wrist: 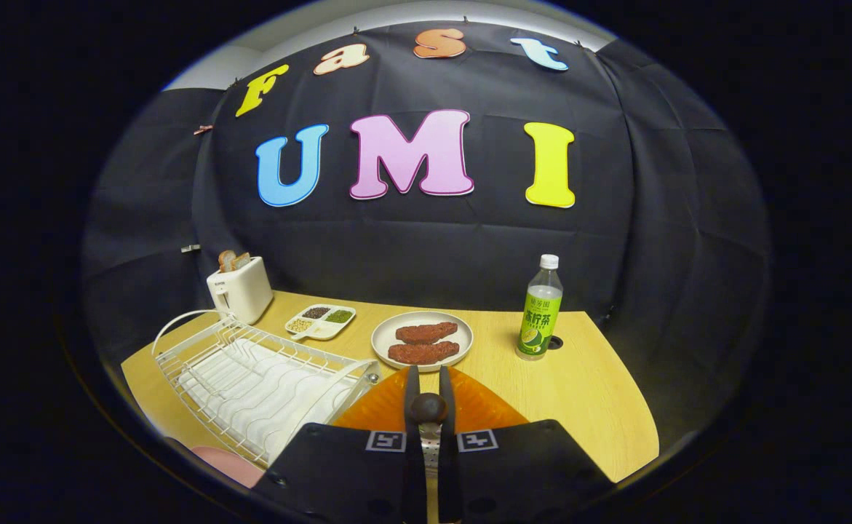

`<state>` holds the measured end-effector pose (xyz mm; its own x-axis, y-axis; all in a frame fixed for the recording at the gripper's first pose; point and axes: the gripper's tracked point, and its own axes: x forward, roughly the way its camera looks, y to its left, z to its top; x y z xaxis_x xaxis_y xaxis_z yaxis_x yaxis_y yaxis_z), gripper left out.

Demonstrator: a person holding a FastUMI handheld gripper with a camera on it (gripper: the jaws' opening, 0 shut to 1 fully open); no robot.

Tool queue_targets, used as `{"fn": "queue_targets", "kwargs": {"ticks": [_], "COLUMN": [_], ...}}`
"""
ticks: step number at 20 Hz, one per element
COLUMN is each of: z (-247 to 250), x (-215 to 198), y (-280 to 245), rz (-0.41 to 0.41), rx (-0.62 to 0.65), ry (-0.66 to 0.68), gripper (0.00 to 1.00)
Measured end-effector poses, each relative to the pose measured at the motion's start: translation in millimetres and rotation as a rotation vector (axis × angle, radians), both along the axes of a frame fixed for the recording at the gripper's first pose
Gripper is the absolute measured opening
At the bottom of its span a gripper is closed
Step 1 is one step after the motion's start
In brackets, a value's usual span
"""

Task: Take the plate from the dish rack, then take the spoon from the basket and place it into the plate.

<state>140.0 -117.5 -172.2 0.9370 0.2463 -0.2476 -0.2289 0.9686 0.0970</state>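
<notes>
The gripper (pixel 426 393) is nearly closed on the spoon (pixel 426 409), both fingers pressing it. It hangs just above the orange plate (pixel 484 407) on the table (pixel 586 378), probably for release.

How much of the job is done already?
Done: the orange plate lies on the table, out of the dish rack. In hand: the tool grips the spoon right at the plate. Left: letting the spoon go into it.
</notes>
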Motion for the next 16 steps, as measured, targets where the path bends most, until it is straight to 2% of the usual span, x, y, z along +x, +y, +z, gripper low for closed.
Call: {"fn": "queue_targets", "kwargs": {"ticks": [4, 9, 12, 16], "z": [33.8, 75.2, 93.1, 92.1], "x": [-26.9, -79.4, -109.9, -148.1], "y": [0.8, 16.3, 39.4, 90.6], "rz": [0.062, 0.167, 0.204, 0.257], "rx": [0.033, 0.032, 0.030, 0.055], "ry": [0.005, -0.006, -0.024, 0.003], "gripper": [0.10, 0.10, 0.10, 0.10]}}
